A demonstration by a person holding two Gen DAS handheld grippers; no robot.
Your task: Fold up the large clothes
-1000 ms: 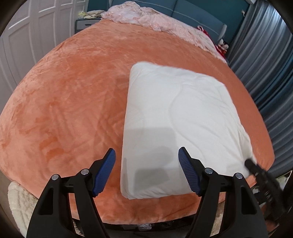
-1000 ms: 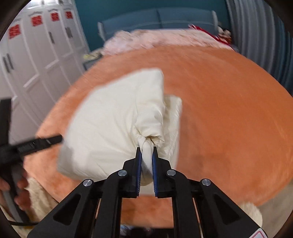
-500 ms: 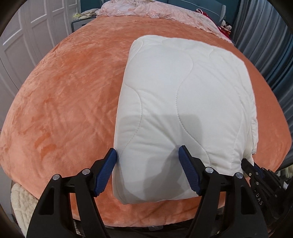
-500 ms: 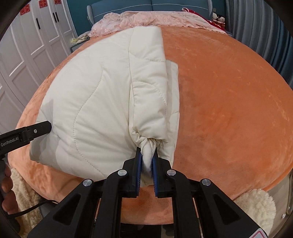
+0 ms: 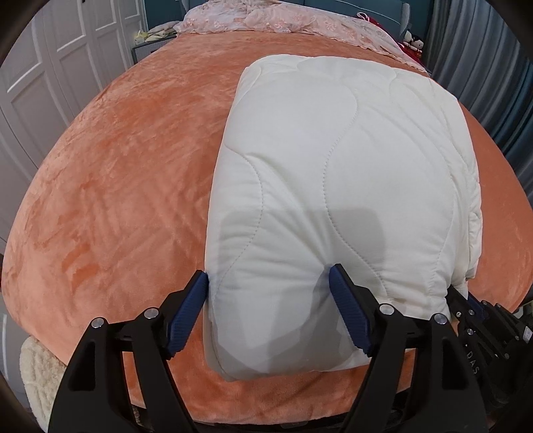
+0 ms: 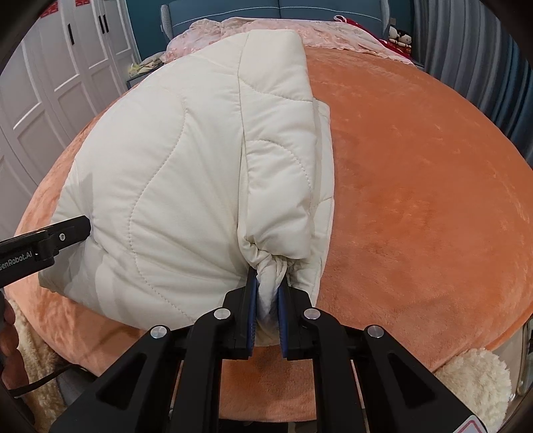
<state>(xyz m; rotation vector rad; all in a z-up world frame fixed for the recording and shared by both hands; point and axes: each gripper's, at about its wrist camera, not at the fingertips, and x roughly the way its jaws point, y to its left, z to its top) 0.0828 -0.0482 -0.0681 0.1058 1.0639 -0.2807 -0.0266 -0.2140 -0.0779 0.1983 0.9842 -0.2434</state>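
Observation:
A folded white quilted coat [image 5: 339, 186] lies on the orange bed cover [image 5: 116, 186] near the front edge. My left gripper [image 5: 268, 286] is open, its fingers straddling the coat's near left corner, the pads [image 5: 346, 304] pressing into the padding. In the right wrist view the coat [image 6: 173, 186] fills the left half. My right gripper [image 6: 268, 293] is shut on a bunched bit of the coat's near right edge. The left gripper's finger [image 6: 66, 229] shows at the coat's left side.
A pink bedspread [image 5: 283, 20] lies at the head of the bed with a blue headboard [image 6: 299, 10] behind. White wardrobe doors [image 6: 50, 73] stand at the left, grey curtains [image 5: 483, 60] at the right. A fleecy cream rug [image 6: 473, 383] lies below the bed's front edge.
The coat has been drawn towards the bed's front edge by my right gripper. My left gripper has moved in, its open fingers now around the coat's near left corner.

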